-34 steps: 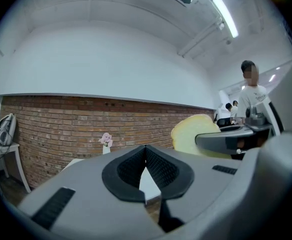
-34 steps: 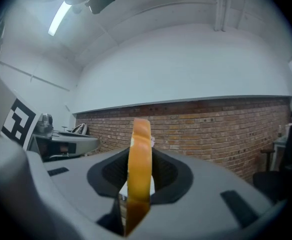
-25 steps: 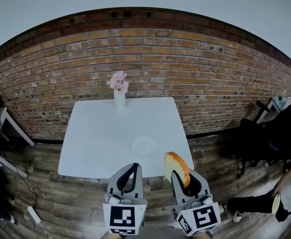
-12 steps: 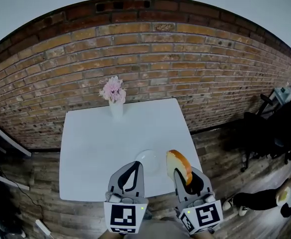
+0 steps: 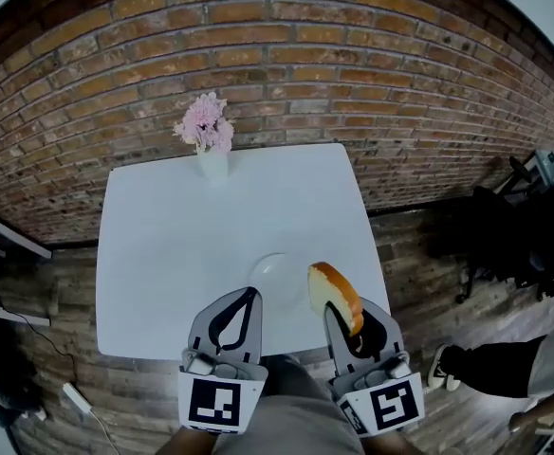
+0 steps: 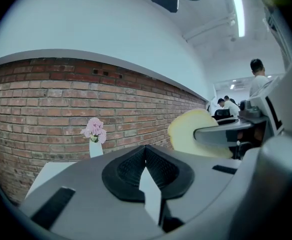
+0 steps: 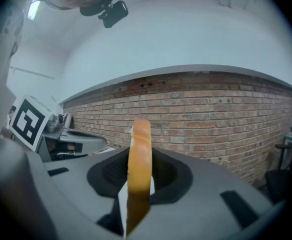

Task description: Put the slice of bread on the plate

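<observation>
Risks dropping slice of bread [image 5: 334, 297], pinched in right gripper [image 5: 346, 325] jaws, beside plate [image 5: 258, 271] by releasing early, with left gripper [image 5: 249, 297] jaws pressed together.

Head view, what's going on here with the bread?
A person holds a tool in each hand at the near edge of a white table. The right tool is clamped on a slice of bread, held upright on edge, just right of the small white plate in the head view. The plate is bare; the bread isn't on it yet. The left tool is shut and empty. A vase of pink flowers stands at the table's far edge.
</observation>
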### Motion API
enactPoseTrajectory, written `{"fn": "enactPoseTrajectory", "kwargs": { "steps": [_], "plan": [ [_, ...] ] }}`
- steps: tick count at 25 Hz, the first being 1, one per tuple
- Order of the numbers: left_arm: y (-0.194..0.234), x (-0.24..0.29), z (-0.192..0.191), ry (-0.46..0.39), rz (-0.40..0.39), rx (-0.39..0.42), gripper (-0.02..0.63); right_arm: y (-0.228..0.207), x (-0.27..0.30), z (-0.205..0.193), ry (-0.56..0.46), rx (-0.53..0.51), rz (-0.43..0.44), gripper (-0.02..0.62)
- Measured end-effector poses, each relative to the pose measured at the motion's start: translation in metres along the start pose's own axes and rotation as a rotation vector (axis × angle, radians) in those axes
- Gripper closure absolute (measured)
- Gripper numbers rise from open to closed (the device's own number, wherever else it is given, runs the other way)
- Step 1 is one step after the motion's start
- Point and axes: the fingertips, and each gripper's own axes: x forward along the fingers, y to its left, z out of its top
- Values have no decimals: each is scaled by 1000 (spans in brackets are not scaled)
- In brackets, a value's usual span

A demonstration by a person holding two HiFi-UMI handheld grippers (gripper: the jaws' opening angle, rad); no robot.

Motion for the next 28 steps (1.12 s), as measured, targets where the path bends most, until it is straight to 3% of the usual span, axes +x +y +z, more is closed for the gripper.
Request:
{"fn": "enactPoseTrajectory", "kwargs": {
  "steps": [7,17,28],
  "plan": [
    [-3,5,-40,73,-37,49,595,9,29,-37,27,22,155,499],
    [3,33,-96,213,-20,47,595,18,72,-104,141,59,264,499],
    [18,47,-108,242,42,18,595,24,105,-162,384,158,371,499]
  ]
}}
